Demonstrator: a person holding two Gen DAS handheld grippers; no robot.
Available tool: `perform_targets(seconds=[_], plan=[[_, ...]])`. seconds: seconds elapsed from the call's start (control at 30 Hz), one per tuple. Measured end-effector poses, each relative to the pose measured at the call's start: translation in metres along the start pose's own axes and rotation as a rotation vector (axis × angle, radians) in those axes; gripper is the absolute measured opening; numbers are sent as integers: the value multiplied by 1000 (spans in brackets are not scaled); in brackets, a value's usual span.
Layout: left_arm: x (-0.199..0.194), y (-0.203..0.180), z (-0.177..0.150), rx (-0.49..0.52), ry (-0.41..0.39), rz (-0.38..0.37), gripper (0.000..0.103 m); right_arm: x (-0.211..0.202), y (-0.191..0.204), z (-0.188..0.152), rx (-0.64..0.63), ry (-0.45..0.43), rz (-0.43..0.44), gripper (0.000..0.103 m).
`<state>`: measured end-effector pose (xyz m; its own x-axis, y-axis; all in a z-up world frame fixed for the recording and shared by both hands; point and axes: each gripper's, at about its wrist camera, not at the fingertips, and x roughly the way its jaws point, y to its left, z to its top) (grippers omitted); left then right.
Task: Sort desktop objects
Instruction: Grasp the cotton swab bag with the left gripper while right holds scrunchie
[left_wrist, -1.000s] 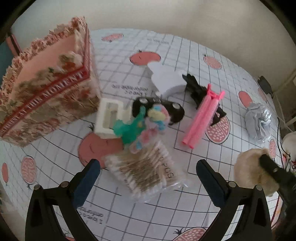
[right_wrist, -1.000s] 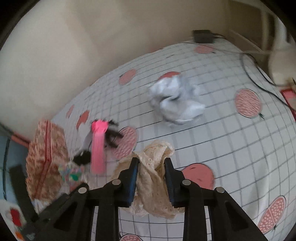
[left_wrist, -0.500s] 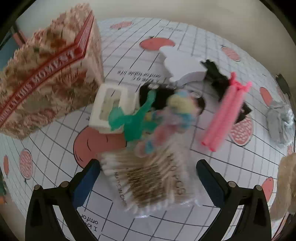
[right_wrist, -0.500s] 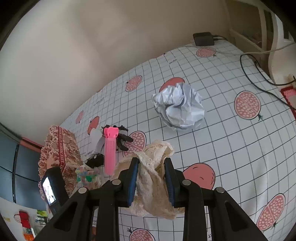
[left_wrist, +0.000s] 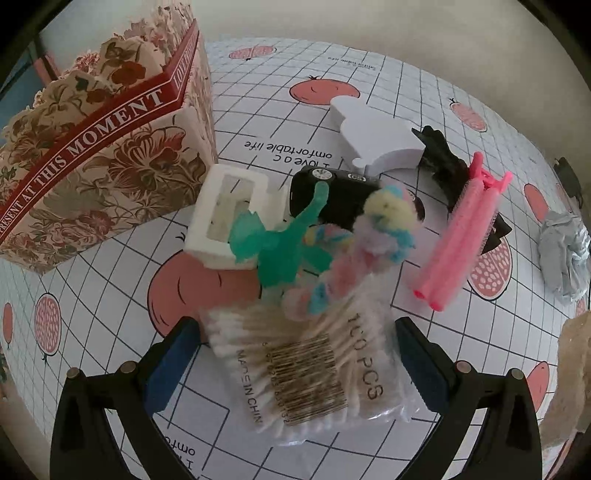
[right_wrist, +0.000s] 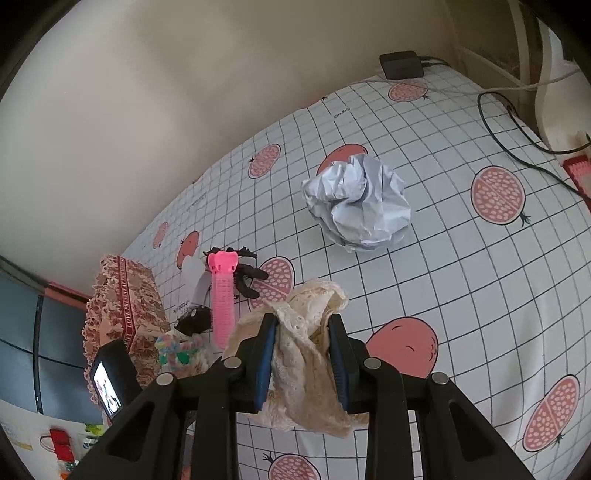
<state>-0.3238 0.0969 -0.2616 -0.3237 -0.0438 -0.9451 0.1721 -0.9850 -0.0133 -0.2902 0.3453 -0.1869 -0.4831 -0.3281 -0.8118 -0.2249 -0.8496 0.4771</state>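
Left tool, spread, has dropped over the cotton-swab pack; right tool pinches lace cloth.

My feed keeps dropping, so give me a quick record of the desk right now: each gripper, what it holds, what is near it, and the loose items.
left gripper: open, jaws either side of the cotton swab pack
right gripper: shut on the lace cloth
box: floral box, far left in the left wrist view
loose items: pink hair clip, crumpled paper, green toy, pastel pompom
surface: checked tablecloth
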Motion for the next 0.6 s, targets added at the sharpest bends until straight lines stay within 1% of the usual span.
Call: perform_targets(seconds=[0.13, 0.23, 0.3, 0.4, 0.53, 0.6], plan=[[0, 2, 3, -14, -5, 6, 101, 0, 1, -1, -1, 3, 5, 30], [-3, 3, 4, -26, -22, 9, 92, 0, -2, -1, 13, 1, 9, 30], [-4, 3, 6, -28, -32, 10, 82, 0, -3, -1, 26, 1, 14, 30], [-5, 5, 11, -42, -36, 12, 75, 3, -3, -1, 24, 11, 13, 31], [-3, 10, 16, -67, -40, 1, 74, 5, -8, -2, 40, 21, 4, 31], [-3, 12, 19, -79, -36, -16, 73, 5, -9, -1, 40, 19, 2, 31]])
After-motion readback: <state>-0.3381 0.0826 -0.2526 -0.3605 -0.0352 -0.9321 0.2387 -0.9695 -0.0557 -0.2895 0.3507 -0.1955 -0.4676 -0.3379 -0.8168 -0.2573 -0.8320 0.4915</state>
